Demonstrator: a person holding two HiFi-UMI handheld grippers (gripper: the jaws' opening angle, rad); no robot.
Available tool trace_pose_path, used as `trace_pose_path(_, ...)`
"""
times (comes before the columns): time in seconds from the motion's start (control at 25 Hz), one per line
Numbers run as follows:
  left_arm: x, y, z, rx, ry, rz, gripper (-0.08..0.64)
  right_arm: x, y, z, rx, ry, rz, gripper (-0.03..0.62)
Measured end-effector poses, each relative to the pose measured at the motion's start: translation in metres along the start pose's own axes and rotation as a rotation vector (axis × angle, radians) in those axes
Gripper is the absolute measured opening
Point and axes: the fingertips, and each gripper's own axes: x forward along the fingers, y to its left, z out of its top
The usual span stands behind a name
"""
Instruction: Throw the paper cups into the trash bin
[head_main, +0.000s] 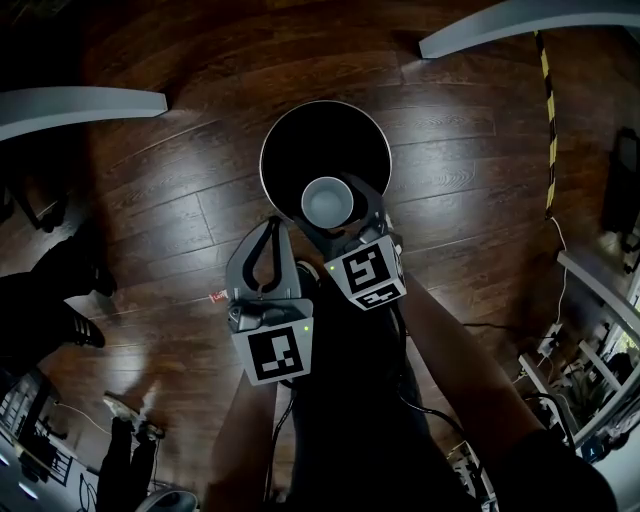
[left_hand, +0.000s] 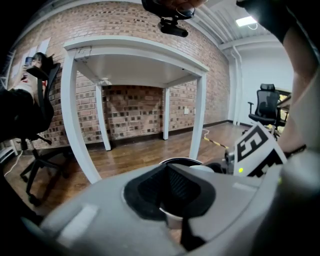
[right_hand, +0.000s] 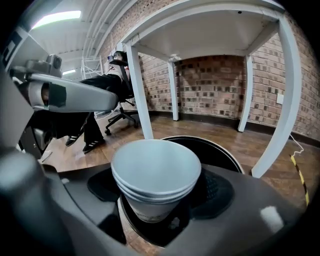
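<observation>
Clamped with the right gripper (right_hand: 161, 202) on a nested stack of paper cups (right_hand: 156, 175), mouths up, over the near part of the trash bin (head_main: 300, 135) opening. Clenched and empty on the left gripper (head_main: 270, 245), tips meeting, parked just beside the bin's near rim above the wooden floor (head_main: 150, 180).

For a clean drop, probably best to carry the stack a little further in, toward the dark middle, since it hangs close to the near rim. Keep it upright or tip it slightly forward, away from that rim. Spread the jaws wide in one go, so that neither pad drags the cup wall sideways. Leave the left gripper outside the opening. Watch for the stack splitting and a loose cup bouncing off the rim.
</observation>
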Motion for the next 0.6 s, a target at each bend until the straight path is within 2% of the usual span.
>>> trace_pose_path(0.36,-0.005,0.010,-0.006,-0.012,0.004,0.010,0.005,0.011,0.010,-0.014,-0.037,0.068,0.012,0.383)
trace_pose_path(0.6,-0.003,0.012,-0.004,-0.008,-0.001,0.008,0.005,0.011,0.010,-0.012,-0.013,0.070,0.015,0.411)
